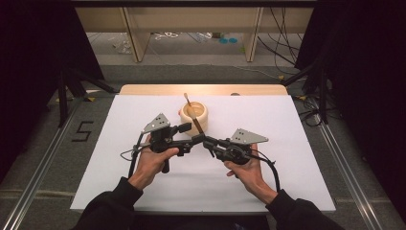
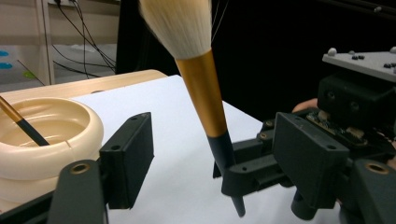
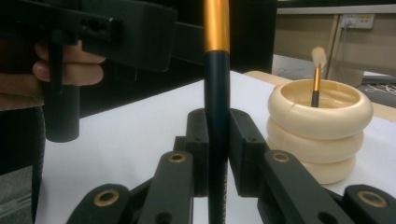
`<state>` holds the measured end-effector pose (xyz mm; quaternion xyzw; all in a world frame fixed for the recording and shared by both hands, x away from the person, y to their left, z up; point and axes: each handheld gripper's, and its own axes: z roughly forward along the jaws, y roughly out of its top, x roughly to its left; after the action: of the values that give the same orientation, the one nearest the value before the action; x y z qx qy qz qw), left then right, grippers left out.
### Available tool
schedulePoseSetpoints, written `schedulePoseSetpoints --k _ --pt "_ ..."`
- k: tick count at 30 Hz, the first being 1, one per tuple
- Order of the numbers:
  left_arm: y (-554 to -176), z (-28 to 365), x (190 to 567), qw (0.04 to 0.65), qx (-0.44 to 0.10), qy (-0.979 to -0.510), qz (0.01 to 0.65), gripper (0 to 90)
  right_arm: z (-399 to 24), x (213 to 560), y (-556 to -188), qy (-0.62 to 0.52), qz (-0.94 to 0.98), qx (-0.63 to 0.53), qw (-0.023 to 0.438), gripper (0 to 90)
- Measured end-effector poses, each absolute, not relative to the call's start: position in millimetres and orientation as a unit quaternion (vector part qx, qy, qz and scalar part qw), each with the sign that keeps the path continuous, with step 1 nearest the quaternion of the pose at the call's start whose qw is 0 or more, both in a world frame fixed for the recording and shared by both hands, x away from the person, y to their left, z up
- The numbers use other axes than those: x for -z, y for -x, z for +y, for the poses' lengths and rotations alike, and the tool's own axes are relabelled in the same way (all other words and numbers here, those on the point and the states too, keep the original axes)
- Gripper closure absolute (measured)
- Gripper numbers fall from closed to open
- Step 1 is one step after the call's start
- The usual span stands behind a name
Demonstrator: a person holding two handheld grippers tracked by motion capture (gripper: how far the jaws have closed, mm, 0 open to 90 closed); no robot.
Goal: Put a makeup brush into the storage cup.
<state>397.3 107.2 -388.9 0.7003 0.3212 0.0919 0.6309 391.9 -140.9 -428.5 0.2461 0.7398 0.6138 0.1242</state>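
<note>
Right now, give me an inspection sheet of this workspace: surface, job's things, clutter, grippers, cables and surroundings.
Surface: white sheet over a wooden table.
Job's things: large brush with black and gold handle, held upright; cream ringed pot with a second brush leaning inside.
Clutter: nothing seen on the sheet.
Grippers: right gripper shut on the large brush's black handle; left gripper open beside the brush, pads not on it.
Cables: black cable trailing from the right gripper; loose cables on the floor behind.
Surroundings: wooden shelf legs beyond the table, a "5" marked on the floor at left.
</note>
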Motion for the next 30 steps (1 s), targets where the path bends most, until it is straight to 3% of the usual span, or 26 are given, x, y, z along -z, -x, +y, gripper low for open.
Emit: schedulePoseSetpoints --k 30 --pt "-405 102 393 0.65 -0.087 -0.679 0.332 48.3 -130 432 -393 -0.267 0.721 -0.631 0.107 79.3"
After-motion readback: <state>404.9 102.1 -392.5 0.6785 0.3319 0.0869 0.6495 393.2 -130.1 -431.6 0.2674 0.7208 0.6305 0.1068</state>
